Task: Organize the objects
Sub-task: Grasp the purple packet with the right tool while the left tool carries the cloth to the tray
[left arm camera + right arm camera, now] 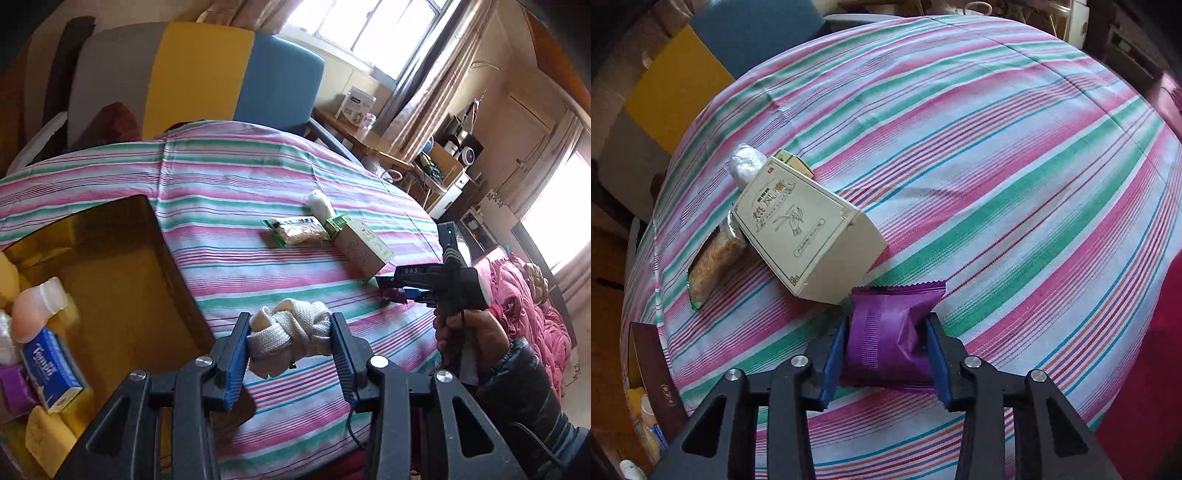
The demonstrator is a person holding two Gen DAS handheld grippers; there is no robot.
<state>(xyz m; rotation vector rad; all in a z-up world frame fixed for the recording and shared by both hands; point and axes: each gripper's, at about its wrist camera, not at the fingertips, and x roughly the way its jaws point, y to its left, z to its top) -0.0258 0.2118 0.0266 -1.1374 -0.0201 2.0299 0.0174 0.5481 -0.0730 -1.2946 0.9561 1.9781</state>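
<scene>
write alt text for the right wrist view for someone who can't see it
The right gripper has its jaws closed on a purple foil packet above a pink, green and white striped cloth. Beyond it on the cloth lie a cream carton, a clear snack pack and a white wad.

The right gripper (397, 282) has the letters "OAS" in white on its black body. The cream box (809, 229) has big gold Chinese words on its top, too small to read well. The blue box (51, 373) has white curly writing, too blurry to read.
</scene>
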